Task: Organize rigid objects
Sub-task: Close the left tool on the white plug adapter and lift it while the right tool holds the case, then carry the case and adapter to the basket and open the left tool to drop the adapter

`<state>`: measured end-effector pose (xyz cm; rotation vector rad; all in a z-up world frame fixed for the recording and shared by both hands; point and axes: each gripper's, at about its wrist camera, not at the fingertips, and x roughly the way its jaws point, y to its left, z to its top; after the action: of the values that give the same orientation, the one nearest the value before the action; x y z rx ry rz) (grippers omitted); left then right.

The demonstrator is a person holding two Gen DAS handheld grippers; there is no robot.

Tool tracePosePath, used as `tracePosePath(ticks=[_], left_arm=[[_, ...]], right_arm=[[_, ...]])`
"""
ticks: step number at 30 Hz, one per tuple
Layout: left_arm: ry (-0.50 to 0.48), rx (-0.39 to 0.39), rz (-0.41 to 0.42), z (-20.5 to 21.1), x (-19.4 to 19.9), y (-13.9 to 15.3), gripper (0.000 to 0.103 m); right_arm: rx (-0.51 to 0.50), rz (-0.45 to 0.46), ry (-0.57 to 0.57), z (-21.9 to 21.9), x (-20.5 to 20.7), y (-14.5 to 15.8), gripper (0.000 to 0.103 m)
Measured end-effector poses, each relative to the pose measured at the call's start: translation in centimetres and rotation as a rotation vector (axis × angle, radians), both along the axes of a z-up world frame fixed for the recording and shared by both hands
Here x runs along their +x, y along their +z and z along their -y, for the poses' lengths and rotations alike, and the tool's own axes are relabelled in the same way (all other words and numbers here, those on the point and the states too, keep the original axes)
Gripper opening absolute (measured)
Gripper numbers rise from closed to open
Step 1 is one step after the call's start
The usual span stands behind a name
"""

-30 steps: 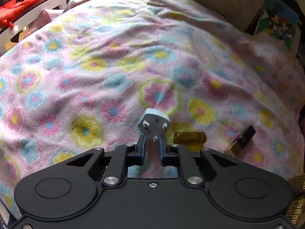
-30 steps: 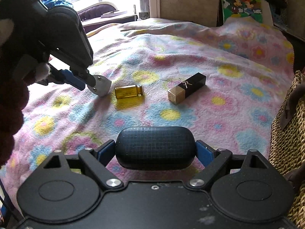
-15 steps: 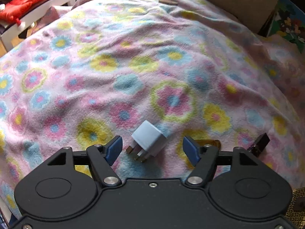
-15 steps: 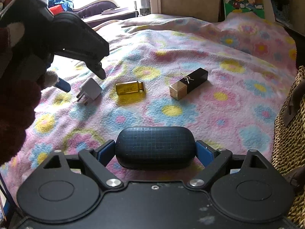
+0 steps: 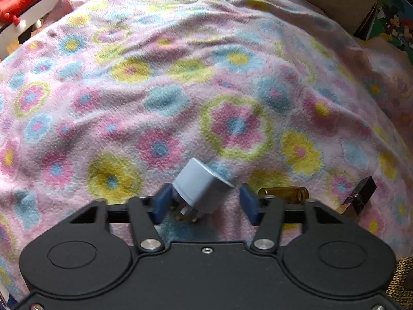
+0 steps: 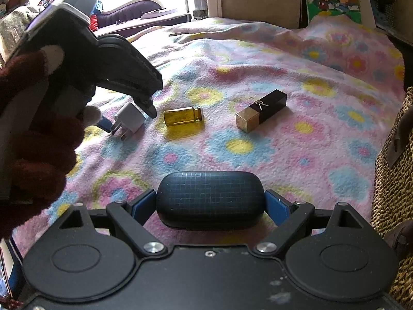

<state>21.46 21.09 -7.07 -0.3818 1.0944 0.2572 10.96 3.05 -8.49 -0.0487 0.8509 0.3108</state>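
Floral blanket (image 5: 129,98) bore the charger plug (image 5: 200,188) between the spread left gripper (image 5: 204,201) (prongs toward it).

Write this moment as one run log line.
left claw: open over white plug | right claw: holds dark case

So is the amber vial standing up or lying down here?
Lying down. The amber vial rests on its side on the blanket, neck pointing toward the lipstick.
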Motion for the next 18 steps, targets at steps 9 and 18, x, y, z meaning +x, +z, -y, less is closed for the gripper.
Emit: tracePosePath(ticks=[9, 18], left_arm=[[0.008, -0.013, 0.083, 0.5, -0.9, 2.0, 0.046], [0.021, 0.004, 0.202, 1.5, -3.3, 7.8, 0.046]], right_arm=[[0.017, 0.025, 0.01, -0.2, -0.8, 1.2, 0.089], [0.072, 0.103, 0.034, 1.0, -2.8, 6.4, 0.089]])
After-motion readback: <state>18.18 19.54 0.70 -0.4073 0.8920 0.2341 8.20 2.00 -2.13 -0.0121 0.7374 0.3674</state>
